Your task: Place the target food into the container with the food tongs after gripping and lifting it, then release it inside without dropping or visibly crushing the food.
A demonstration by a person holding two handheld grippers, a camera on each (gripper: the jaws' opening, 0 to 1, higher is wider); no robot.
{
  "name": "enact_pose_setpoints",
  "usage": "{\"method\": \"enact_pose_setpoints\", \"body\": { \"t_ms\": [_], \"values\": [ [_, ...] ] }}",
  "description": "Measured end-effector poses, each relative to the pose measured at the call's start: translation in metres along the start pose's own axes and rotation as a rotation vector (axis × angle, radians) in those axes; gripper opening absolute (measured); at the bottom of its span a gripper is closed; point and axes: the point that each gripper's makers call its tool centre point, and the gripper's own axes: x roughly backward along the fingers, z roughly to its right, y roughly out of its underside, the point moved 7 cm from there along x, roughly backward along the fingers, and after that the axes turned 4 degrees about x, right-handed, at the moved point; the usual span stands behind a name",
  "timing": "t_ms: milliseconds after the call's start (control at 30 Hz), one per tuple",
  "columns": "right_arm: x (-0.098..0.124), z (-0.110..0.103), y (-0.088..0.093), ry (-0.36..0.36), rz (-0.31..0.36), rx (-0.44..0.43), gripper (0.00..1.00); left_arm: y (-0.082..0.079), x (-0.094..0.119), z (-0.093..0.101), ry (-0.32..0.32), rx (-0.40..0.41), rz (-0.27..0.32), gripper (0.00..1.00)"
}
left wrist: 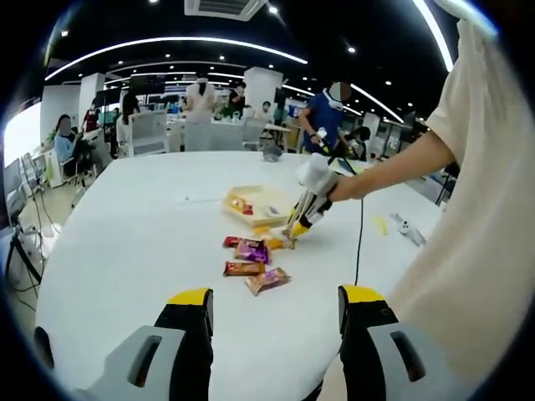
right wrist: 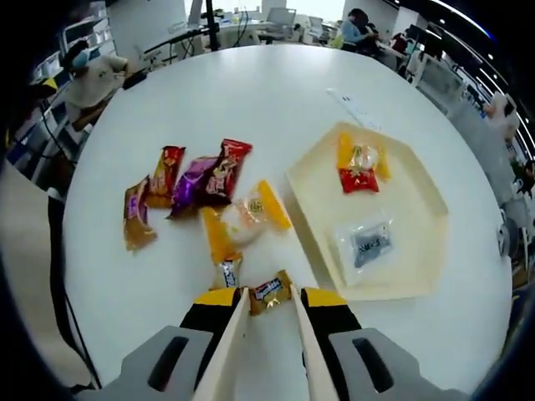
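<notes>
In the right gripper view, my right gripper [right wrist: 270, 301] is shut on a pair of cream food tongs [right wrist: 232, 338], whose arms run forward between its yellow-tipped jaws. A small brown and gold wrapped candy [right wrist: 269, 292] sits between the tong tips on the white table; I cannot tell whether they squeeze it. The cream tray [right wrist: 418, 251] lies to the right, holding a red and yellow pack [right wrist: 359, 170] and a clear pack [right wrist: 370, 242]. My left gripper [left wrist: 276, 301] stands open with nothing in it, well back from the snacks. The right gripper [left wrist: 311, 196] also appears there, tongs pointing down beside the tray [left wrist: 269, 196].
Several loose snack packs lie left of the tray: a yellow-orange one [right wrist: 247, 219], a red one [right wrist: 227, 171], a purple one [right wrist: 194, 184] and others. The round white table [left wrist: 134, 234] has bare room on the left. A person's arm [left wrist: 393, 171] reaches in from the right. People sit at desks behind.
</notes>
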Motion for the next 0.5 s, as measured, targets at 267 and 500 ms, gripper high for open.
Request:
{"method": "enact_pose_setpoints", "body": {
  "t_ms": [267, 500],
  "values": [
    [-0.0013, -0.002, 0.0009, -0.007, -0.008, 0.003, 0.27, 0.0005, 0.0011, 0.0, -0.003, 0.002, 0.002, 0.6],
    [-0.0015, -0.0033, 0.0002, -0.014, -0.011, 0.021, 0.26, 0.0006, 0.0012, 0.0008, -0.004, 0.003, 0.002, 0.6]
  ]
}}
